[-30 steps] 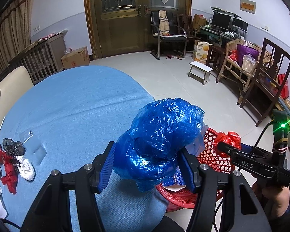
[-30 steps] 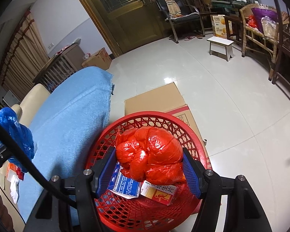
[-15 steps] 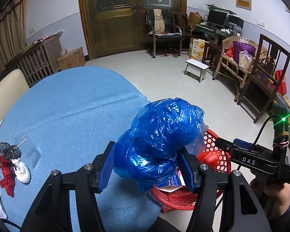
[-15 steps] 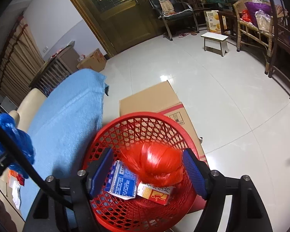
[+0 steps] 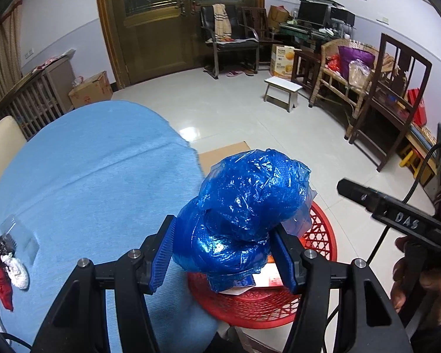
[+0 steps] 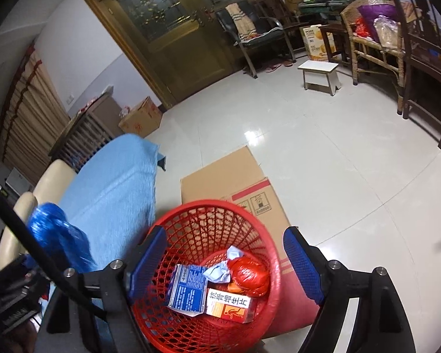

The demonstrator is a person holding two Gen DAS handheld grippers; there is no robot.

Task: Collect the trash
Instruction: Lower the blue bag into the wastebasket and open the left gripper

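Left gripper (image 5: 225, 254) pinching a crumpled blue plastic bag (image 5: 247, 214), held above the red basket's (image 5: 323, 235) rim beside the blue-clothed table (image 5: 97, 176). Right gripper (image 6: 225, 261) spread wide over that basket, red bag (image 6: 250, 275) and cartons (image 6: 188, 289) inside. Flattened cardboard (image 6: 223, 173) beyond.

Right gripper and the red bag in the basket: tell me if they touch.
Apart. The right wrist view shows the right gripper open, with the red bag lying in the basket below its fingers.
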